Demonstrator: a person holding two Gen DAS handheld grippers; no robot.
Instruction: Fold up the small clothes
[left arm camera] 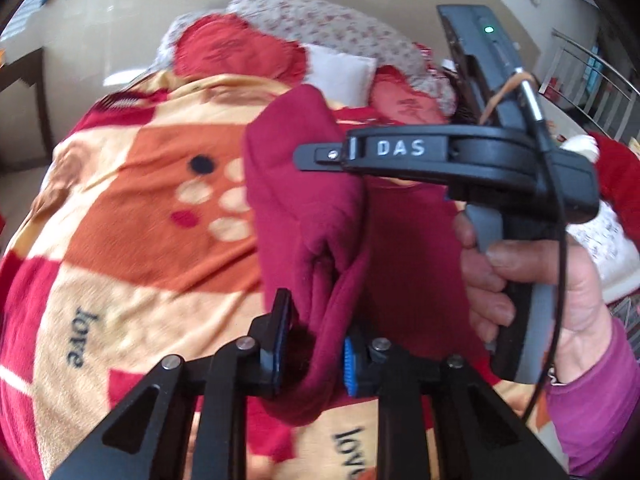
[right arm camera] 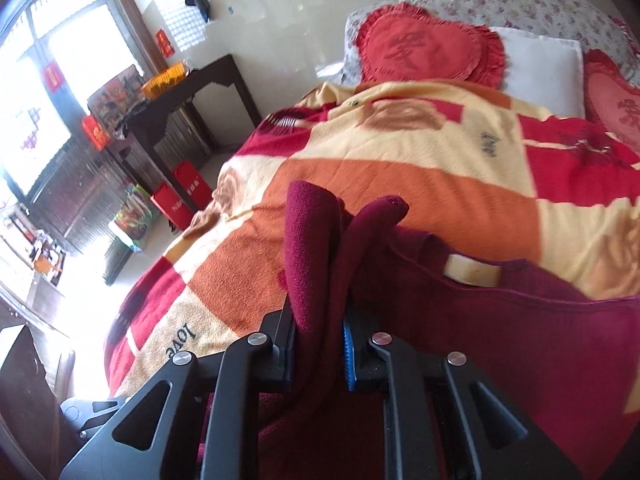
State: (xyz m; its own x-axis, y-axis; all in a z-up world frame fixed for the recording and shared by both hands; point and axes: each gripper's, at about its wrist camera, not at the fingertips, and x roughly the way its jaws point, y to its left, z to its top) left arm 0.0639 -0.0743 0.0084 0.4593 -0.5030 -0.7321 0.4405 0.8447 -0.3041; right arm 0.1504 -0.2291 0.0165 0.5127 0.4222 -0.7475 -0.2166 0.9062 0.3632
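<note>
A small maroon garment (left arm camera: 304, 216) is lifted off a patterned blanket (left arm camera: 132, 224) on a bed. My left gripper (left arm camera: 316, 344) is shut on a bunched fold of it, cloth pinched between the blue pads (left arm camera: 349, 364). In the left wrist view the right gripper's black body (left arm camera: 440, 156) crosses above the cloth, held by a hand (left arm camera: 532, 280) in a magenta sleeve; its fingertips are hidden behind the cloth. In the right wrist view my right gripper (right arm camera: 320, 344) is shut on another fold of the maroon garment (right arm camera: 500, 332), whose pale neck label (right arm camera: 472, 274) shows.
Red heart cushions (right arm camera: 424, 54), a white pillow (right arm camera: 548, 68) and floral bedding (right arm camera: 520, 4) lie at the bed's head. Left of the bed stand a dark wooden side table (right arm camera: 188, 96), red bags (right arm camera: 176, 200) on the floor and a bright window (right arm camera: 60, 68).
</note>
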